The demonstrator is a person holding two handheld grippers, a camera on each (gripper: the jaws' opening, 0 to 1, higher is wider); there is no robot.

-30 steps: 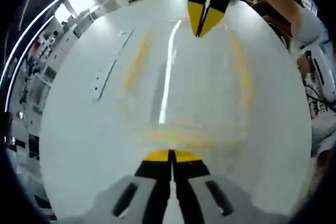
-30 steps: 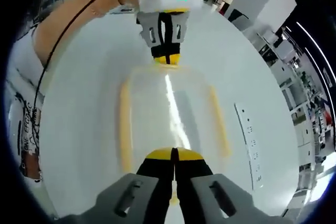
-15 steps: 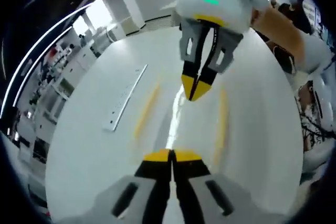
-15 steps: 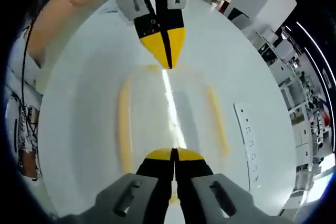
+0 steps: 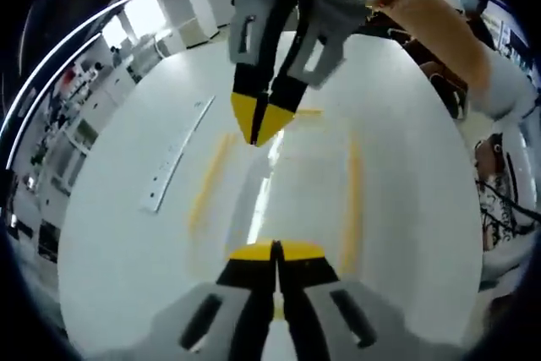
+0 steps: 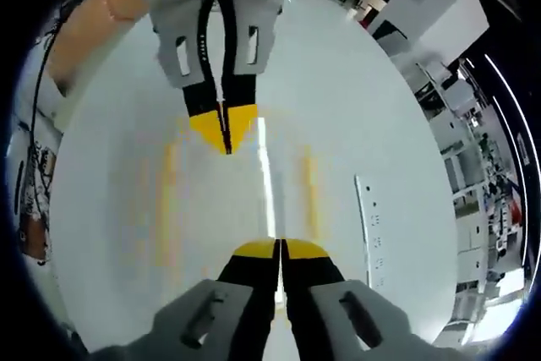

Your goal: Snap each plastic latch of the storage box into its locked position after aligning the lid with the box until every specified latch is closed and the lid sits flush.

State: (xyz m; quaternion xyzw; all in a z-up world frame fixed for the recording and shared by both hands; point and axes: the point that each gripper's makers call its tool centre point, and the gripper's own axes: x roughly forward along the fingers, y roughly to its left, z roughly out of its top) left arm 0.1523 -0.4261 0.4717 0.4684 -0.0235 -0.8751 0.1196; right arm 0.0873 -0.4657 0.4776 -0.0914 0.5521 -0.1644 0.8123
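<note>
White surface carries the clear box, mid-view and blurred, yellow latches along its 3 and 9 o'clock sides. Left gripper at 6 o'clock, right gripper at 12, both with jaws pressed together, empty.

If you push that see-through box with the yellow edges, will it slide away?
Probably. The box looks like thin clear plastic, so likely light, and the table looks smooth, so it may slide. It is low and flat, so unlikely to tip.
</note>
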